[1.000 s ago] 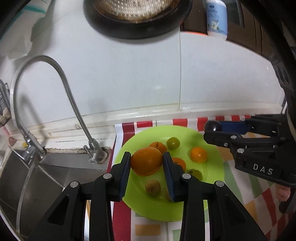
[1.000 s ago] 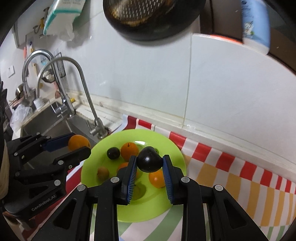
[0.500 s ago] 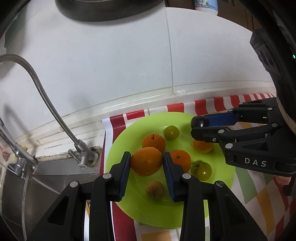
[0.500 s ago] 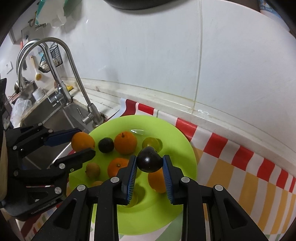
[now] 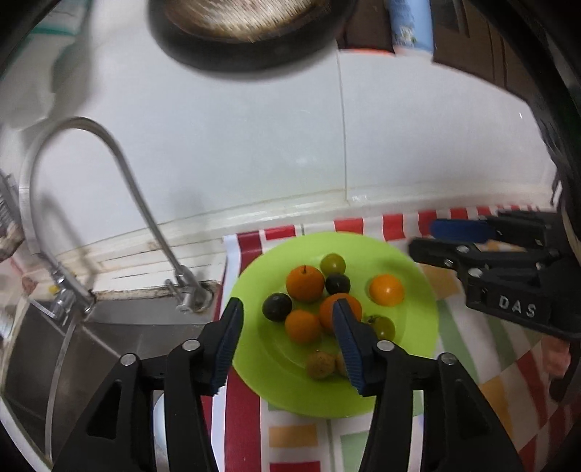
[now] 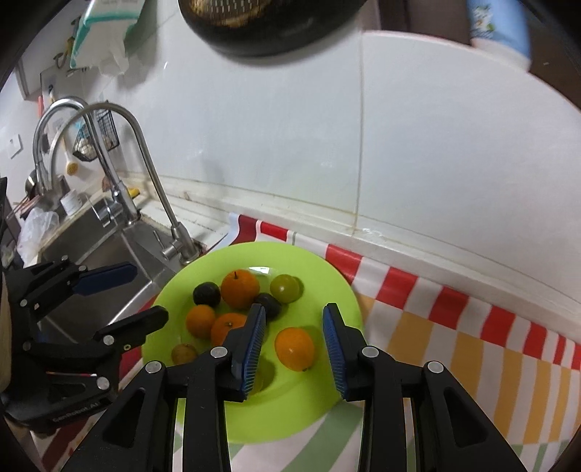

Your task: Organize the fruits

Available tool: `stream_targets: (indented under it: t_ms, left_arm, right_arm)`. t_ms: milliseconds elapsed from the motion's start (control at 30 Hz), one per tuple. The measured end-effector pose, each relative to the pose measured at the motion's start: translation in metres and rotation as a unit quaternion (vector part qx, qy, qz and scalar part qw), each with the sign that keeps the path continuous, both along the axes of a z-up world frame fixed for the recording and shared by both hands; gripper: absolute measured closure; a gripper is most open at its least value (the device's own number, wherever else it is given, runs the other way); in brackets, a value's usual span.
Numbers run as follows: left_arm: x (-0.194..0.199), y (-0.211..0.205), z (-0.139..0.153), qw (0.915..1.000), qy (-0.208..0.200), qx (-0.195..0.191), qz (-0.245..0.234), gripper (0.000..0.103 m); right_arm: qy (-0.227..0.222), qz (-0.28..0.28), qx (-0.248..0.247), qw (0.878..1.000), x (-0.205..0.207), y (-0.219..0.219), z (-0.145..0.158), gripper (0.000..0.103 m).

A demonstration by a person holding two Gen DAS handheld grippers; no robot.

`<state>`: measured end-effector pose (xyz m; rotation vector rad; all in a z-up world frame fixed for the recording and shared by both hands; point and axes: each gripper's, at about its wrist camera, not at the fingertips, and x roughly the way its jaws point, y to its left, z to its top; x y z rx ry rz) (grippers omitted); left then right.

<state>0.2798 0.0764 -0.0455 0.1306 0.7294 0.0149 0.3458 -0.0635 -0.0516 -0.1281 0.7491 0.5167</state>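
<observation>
— Right wrist view: where are the fruits?
— All on the green plate (image 6: 326,276); lone orange (image 6: 294,348) lies lengthwise toward the camera.
— Grippers?
— Right gripper (image 6: 293,341) and left gripper (image 5: 287,337) both spread, empty.

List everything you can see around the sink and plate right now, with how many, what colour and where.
Plate: one, bright green, on the striped cloth beside the sink.
Oranges: four, orange, on the plate, three bunched at its sink side, one apart.
Dark plums: two, near black, on the plate among the oranges.
Green fruits: two, yellow-green, one at the plate's wall side, one nearer the camera.
Small brown fruits: two, tan, at the plate's near edge.
Cloth: one, red, white, orange and green stripes, on the counter.
Faucets: two, steel, over the sink.
Sink: one, steel, left of the plate.
Bottle: one, blue and white, up high.
Left gripper: open, empty.
Right gripper: open, empty.
</observation>
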Motion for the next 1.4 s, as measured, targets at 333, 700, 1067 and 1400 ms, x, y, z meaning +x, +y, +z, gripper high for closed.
stream_targets:
  t_ms: [333,700,1067,1400]
  left_arm:
    - [-0.049,-0.021,0.049,0.9958,-0.081,0.013,0.041,0.016]
    - [-0.094,-0.048,0.065,0.9945,-0.097,-0.026,0.032,0.010]
    - [-0.152,-0.072,0.086,0.9929,-0.116,-0.027,-0.006,0.007]
    - [-0.188,-0.087,0.094,0.9913,-0.126,-0.024,-0.028,0.003]
  right_arm:
    - [-0.056,-0.064,0.018,0.996,-0.061,-0.041,0.044,0.056]
    - [-0.099,-0.130,0.012,0.986,-0.134,-0.080,0.073,0.043]
    - [-0.114,-0.182,0.022,0.976,-0.207,-0.111,0.088,0.038]
    - [-0.113,-0.215,0.022,0.970,-0.257,-0.130,0.093,0.032]
